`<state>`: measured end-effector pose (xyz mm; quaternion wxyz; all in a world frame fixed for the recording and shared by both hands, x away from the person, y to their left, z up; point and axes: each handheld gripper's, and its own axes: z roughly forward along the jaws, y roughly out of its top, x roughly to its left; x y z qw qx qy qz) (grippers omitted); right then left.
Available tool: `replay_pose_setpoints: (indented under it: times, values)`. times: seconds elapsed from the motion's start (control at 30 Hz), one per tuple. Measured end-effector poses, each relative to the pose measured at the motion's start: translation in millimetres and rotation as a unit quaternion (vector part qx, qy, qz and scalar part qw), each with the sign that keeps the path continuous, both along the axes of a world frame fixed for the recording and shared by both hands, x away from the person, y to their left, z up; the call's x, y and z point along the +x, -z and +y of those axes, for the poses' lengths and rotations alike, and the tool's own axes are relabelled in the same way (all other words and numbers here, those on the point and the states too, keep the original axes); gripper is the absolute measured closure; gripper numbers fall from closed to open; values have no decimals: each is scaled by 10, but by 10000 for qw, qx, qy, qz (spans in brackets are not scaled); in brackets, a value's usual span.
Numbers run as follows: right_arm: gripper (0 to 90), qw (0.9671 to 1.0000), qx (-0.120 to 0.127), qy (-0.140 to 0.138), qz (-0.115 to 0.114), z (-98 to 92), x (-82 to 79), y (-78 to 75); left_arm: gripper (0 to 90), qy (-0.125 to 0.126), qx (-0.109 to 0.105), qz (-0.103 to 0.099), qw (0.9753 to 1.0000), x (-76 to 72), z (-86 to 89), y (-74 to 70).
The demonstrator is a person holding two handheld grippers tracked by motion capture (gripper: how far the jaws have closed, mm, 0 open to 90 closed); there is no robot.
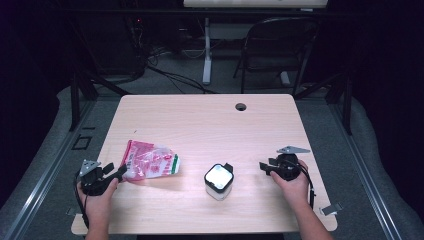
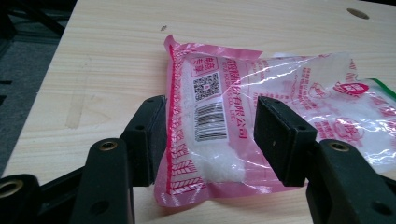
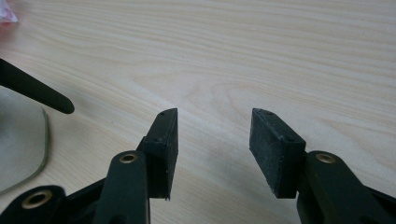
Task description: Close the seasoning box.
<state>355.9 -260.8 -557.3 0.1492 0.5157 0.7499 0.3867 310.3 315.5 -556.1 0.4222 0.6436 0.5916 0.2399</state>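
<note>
The left hand-held gripper [image 2: 210, 135], jaws wide apart and holding nothing, straddles the near end of a pink bag [image 2: 219, 135] stretching lengthwise ahead across the worktop [image 2: 102, 56].

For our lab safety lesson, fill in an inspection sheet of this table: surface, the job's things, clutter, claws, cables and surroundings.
Surface: pale wooden table, round hole near its far edge.
Job's things: pink and clear bag of white grains, lying flat near the left front; its near end sits between the left claw's open jaws.
Clutter: small white container with a black handle, mid front.
Claws: left claw open around the bag's end; right claw open, nothing between the jaws, over bare wood.
Cables: one trails from each claw along the wrist; more lie on the floor beyond the table.
Surroundings: dark room, folding chair and a desk leg behind.
</note>
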Motion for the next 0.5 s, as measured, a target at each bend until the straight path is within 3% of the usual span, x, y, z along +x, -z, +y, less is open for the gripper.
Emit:
replay_pose_setpoints:
  times: [0.33, 0.5]
  values:
    - [509, 10000, -33, 28, 28, -31, -3, 30, 429, -21, 121, 40, 9999, 38, 0, 12]
    - [501, 10000, -6, 39, 20, -38, -12, 36, 424, -62, 81, 29, 9999, 38, 13, 12]
